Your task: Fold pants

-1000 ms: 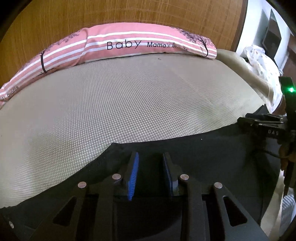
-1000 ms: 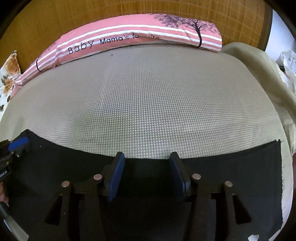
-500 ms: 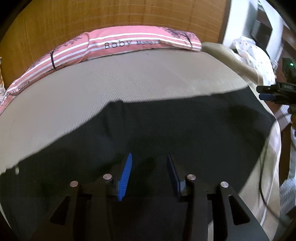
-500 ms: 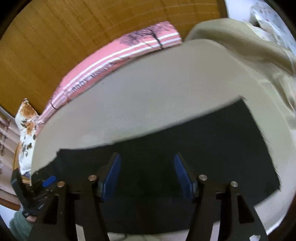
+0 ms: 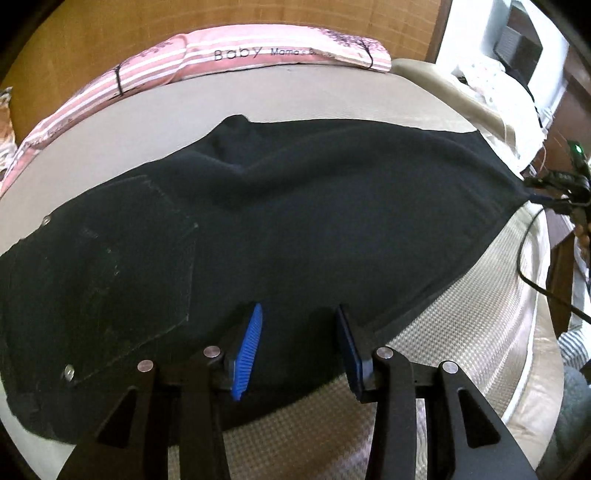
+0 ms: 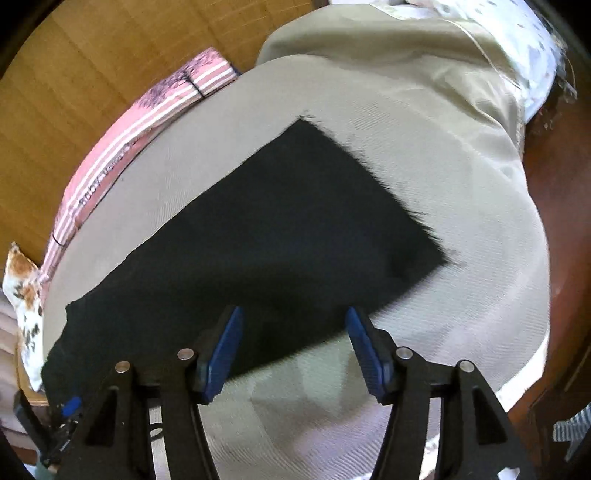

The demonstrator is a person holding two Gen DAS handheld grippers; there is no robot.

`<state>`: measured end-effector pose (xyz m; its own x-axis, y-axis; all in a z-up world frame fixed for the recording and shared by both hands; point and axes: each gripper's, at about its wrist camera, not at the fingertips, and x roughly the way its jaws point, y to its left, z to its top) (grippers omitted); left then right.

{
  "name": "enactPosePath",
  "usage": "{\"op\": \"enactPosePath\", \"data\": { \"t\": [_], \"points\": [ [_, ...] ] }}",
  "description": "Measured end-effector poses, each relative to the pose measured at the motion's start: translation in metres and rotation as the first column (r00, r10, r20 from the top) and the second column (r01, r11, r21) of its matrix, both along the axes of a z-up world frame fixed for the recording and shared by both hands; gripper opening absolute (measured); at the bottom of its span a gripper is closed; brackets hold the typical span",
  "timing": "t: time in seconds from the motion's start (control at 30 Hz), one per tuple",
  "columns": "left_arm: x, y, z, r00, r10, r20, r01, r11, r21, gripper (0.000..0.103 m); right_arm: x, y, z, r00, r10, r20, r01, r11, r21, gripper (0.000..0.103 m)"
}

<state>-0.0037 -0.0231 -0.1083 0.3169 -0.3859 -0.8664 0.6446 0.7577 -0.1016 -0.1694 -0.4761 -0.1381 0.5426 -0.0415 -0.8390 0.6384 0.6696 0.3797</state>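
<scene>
Now that both grippers stand higher, far more pants (image 5: 295,206) visible.

Pink striped pillow (image 5: 236,59) w/ "Baby" lettering along far edge of beige mattress (image 5: 332,88); wooden headboard (image 5: 110,33) behind. Floral cushion (image 6: 22,280) at left; beige sheet (image 6: 424,62) bunched at right.

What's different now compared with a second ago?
Both grippers have drawn back from the black pants, so more of them shows. The left gripper and right gripper have just opened wider, gripping nothing. The pants stay flat on the bed; the pink pillow hasn't moved.
</scene>
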Motion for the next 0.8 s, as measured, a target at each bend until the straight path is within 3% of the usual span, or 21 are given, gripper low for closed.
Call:
{"op": "enactPosePath", "data": {
  "t": [0.13, 0.33, 0.57, 0.63, 0.7, 0.8],
  "points": [
    [-0.003, -0.002, 0.012, 1.0, 0.006, -0.003, -0.006, 0.999, -0.032, 0.043, -0.026, -0.02, -0.011, 0.996, -0.069, 0.063, 0.062, 0.993, 0.096, 0.057],
    [-0.007, -0.044, 0.03, 0.996, -0.083, 0.008, 0.084, 0.994, -0.072, 0.043, -0.043, -0.039, -0.03, 0.972, -0.162, 0.17, 0.123, 0.968, 0.218, 0.058],
    [-0.014, -0.107, 0.02, 0.981, -0.196, -0.009, 0.195, 0.98, -0.044, 0.043, -0.037, -0.076, -0.045, 0.92, -0.273, 0.282, 0.179, 0.932, 0.317, 0.04],
    [-0.016, -0.118, 0.011, 0.976, -0.216, -0.032, 0.215, 0.976, -0.023, 0.043, -0.031, -0.083, -0.047, 0.916, -0.276, 0.292, 0.178, 0.93, 0.322, 0.034],
    [-0.016, -0.122, 0.003, 0.974, -0.22, -0.055, 0.22, 0.975, -0.01, 0.043, -0.025, -0.087, -0.051, 0.915, -0.282, 0.289, 0.177, 0.923, 0.341, 0.02],
    [-0.014, -0.122, -0.001, 0.974, -0.219, -0.049, 0.218, 0.976, -0.024, 0.043, -0.021, -0.09, -0.055, 0.911, -0.299, 0.284, 0.176, 0.904, 0.389, 0.012]
  ]
}}
